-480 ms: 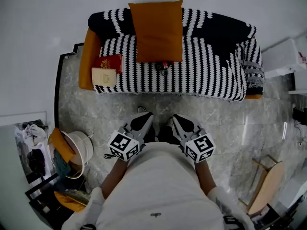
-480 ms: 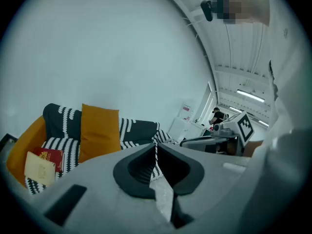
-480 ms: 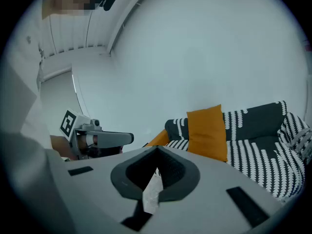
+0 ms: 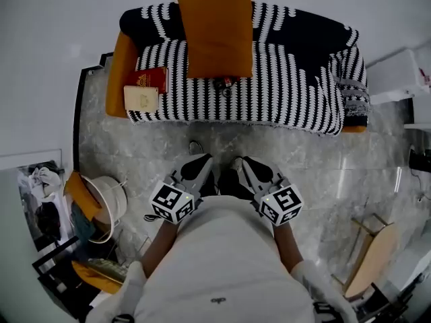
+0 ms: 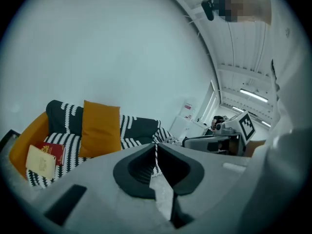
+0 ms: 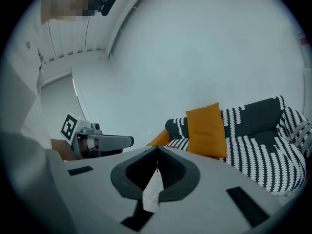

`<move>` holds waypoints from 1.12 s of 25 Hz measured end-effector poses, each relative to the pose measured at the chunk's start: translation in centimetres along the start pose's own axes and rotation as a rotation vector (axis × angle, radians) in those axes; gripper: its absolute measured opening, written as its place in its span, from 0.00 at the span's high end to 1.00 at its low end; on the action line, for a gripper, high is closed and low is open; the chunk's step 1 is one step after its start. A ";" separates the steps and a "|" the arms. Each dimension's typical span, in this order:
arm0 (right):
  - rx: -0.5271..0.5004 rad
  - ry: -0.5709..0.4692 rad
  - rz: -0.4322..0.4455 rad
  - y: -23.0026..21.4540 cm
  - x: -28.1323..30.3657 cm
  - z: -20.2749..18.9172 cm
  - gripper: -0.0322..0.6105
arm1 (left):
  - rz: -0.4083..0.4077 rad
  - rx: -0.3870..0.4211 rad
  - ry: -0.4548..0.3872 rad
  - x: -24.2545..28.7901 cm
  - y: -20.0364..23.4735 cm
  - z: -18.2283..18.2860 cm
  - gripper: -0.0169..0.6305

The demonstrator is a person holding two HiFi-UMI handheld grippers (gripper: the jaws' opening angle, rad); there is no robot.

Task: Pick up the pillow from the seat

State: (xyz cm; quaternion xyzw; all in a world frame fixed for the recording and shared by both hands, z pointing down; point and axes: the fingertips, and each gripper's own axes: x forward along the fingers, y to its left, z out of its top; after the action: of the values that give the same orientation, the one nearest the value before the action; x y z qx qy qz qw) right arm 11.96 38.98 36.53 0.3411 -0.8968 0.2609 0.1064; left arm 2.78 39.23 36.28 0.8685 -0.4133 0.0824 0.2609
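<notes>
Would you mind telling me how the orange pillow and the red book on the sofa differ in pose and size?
The orange pillow leans up against the backrest, while the red book lies flat on the seat. The pillow is clearly larger than the book. The pillow sits near the middle of the sofa; the book lies at its left end in the head view, beside a cream book. Both rest on the striped sofa, untouched.

The pillow [image 4: 217,33] stands on the sofa [image 4: 296,93] against the backrest, two books [image 4: 141,98] lying left of it.
</notes>
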 end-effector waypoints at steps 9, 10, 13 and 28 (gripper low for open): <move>-0.002 0.052 0.002 -0.1 -0.5 -2.1 0.94 | 0.029 -0.030 0.033 -0.8 -0.4 -2.3 0.94; 0.007 0.054 0.001 -0.1 -0.3 -2.2 0.94 | 0.030 -0.034 0.037 -0.9 -0.3 -2.5 0.94; 0.024 0.065 0.000 -0.1 0.6 -2.4 0.94 | 0.023 -0.030 0.048 -1.0 0.0 -2.5 0.94; 0.022 0.083 -0.096 -2.6 8.6 3.0 0.94 | -0.062 -0.001 0.041 3.1 9.1 3.9 0.94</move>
State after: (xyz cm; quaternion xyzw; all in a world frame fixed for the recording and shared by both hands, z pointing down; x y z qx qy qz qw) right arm 7.26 30.96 38.21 0.3736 -0.8713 0.2794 0.1520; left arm -2.43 30.36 37.57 0.8789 -0.3810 0.0918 0.2720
